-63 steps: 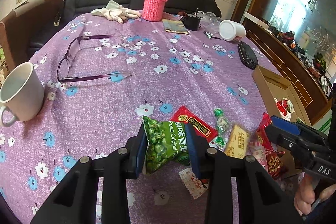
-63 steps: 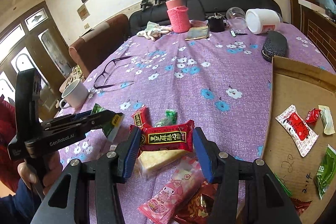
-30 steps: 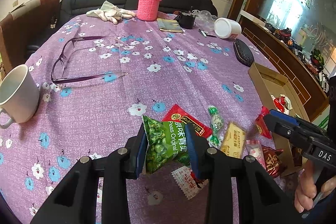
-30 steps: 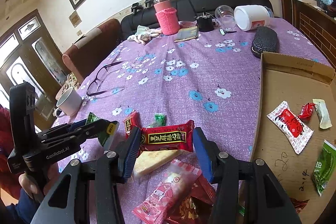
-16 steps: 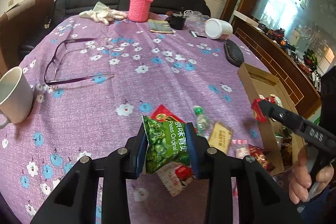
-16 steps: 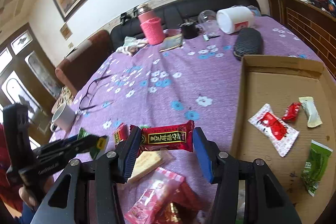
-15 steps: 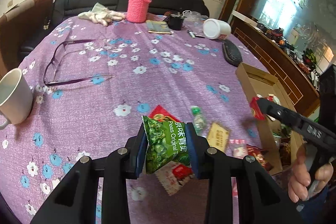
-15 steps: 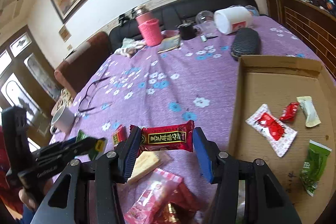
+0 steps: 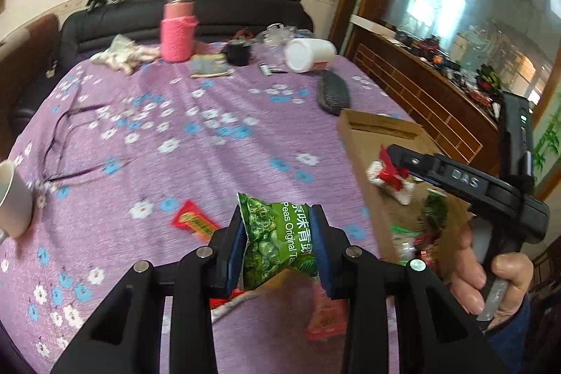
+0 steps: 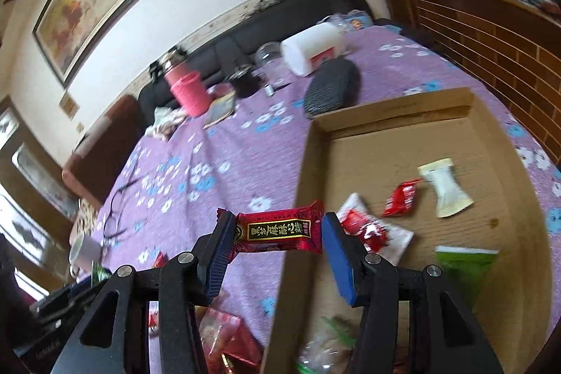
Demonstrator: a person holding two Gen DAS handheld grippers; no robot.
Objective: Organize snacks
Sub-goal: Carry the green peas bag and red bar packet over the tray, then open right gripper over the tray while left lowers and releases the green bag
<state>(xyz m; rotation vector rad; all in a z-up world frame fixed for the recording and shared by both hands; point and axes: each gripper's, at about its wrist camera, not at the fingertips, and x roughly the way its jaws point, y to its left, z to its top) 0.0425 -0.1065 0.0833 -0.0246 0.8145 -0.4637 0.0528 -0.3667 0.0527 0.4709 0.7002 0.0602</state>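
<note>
Black tongs (image 9: 277, 247), blue pads (image 10: 338, 255), silver screws, dark blue sleeve (image 9: 508, 335)

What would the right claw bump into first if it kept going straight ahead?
Probably the left wall of the cardboard box. The right claw, holding the red snack bar, points right at that edge, though depth is hard to judge.

Sitting across a purple flowered tablecloth (image 9: 217, 163): a cardboard tray (image 10: 305, 163) at the right edge; just beyond the tray, a black case (image 10: 331, 86) and a toppled white jar (image 10: 313, 48); well left of the tray, purple glasses (image 9: 70, 142) and a white mug (image 9: 14, 198); near the tray's left side, a red packet (image 9: 193, 221).
</note>
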